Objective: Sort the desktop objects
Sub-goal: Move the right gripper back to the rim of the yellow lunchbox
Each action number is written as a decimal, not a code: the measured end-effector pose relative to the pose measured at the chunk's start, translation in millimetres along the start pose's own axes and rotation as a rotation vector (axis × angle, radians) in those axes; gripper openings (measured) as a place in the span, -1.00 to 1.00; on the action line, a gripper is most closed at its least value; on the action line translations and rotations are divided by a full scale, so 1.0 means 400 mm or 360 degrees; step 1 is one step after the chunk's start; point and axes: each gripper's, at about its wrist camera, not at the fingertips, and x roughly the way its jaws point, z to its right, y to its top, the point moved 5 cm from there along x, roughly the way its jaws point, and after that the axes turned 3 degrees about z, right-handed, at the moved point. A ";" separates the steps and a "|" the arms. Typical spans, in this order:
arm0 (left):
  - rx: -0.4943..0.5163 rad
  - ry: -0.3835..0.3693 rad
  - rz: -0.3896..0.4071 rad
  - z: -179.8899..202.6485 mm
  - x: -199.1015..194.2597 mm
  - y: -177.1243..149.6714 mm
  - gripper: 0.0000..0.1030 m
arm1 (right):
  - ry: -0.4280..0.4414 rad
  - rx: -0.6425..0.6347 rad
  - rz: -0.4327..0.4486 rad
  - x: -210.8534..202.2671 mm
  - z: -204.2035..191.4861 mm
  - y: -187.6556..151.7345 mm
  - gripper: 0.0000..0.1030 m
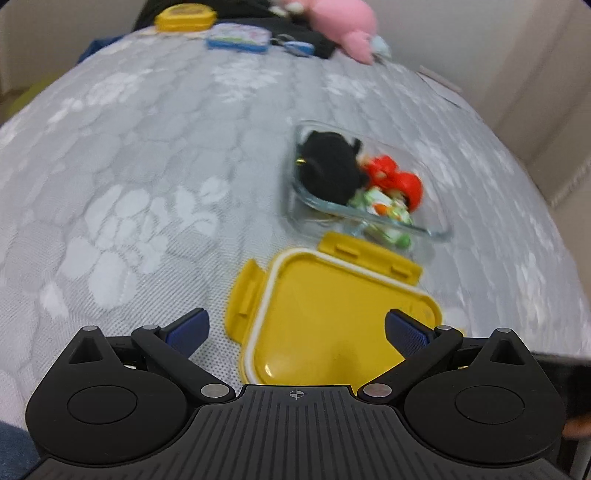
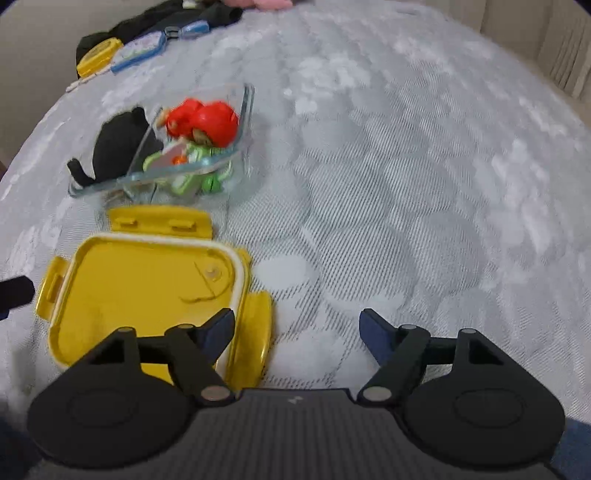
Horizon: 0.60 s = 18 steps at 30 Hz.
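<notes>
Yellow lid (image 1: 332, 317) lies nearest, upside down on grey patterned cloth (image 1: 155, 177), white seal facing up. My left gripper (image 1: 297, 332) hangs over it, jaws spread wide, nothing held. My right gripper (image 2: 297, 334) released too, left finger (image 2: 218, 332) over lid's right edge. Glass box (image 1: 369, 218) just beyond lid, holding black toy (image 1: 330, 170), red toy (image 1: 395, 177), green-white piece (image 1: 384, 210). Far edge: second yellow lid (image 1: 184, 18), blue case (image 1: 238, 38), pink plush (image 1: 343, 22). Both views blurred.

Toy-filled glass container (image 1: 369, 192), yellow lid (image 1: 332, 314) alongside
</notes>
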 end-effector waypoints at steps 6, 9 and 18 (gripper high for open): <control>0.0218 0.0066 0.0037 0.041 -0.009 -0.015 1.00 | 0.0044 0.0083 -0.0027 0.012 0.005 -0.006 0.21; 0.0241 0.0072 0.0046 0.045 -0.011 -0.018 1.00 | 0.0162 0.0151 -0.0033 0.008 0.008 -0.007 -0.30; 0.0322 0.0087 0.0078 0.063 -0.026 -0.020 1.00 | 0.0277 0.0162 0.0077 -0.027 0.002 0.001 -0.70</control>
